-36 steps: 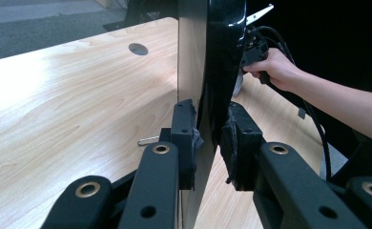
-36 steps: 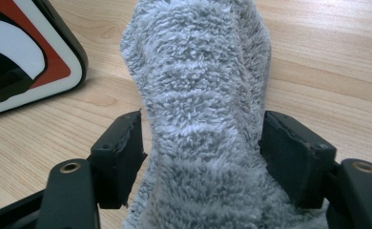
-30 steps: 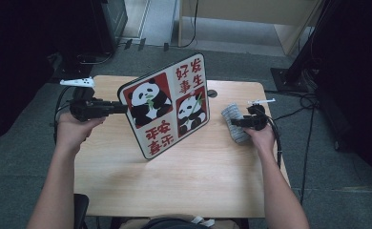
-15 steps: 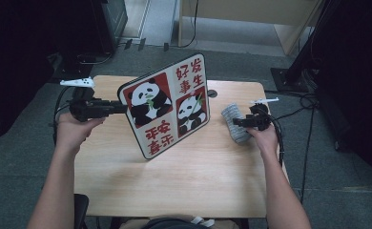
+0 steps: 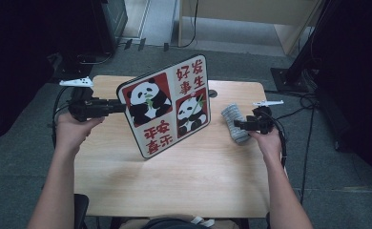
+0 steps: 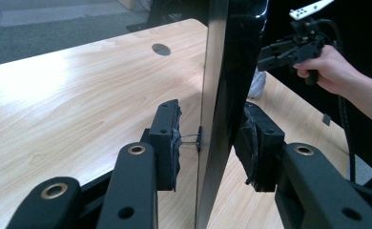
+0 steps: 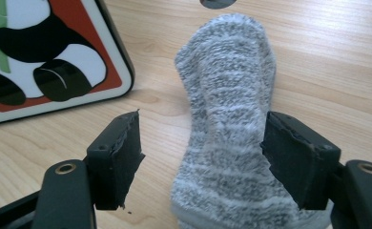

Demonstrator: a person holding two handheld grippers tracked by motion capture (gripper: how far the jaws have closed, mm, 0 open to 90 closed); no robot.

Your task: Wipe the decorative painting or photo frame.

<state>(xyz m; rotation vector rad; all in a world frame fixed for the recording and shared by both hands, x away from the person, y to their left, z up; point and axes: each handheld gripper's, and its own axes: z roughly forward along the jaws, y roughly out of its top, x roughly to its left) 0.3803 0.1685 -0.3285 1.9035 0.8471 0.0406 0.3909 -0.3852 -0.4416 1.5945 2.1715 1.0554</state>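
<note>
My left claw (image 6: 212, 143) has just been opening, pads off the stiff, slick panda board (image 5: 167, 107) (take its edge); right claw (image 7: 203, 157) hovers open over the soft sock (image 7: 227, 124).

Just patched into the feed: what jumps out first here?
A panda board stands tilted on edge mid-table, its edge between the left gripper's jaws, which have just been opening. At the table's right, the right gripper hangs open over a grey sock.
</note>
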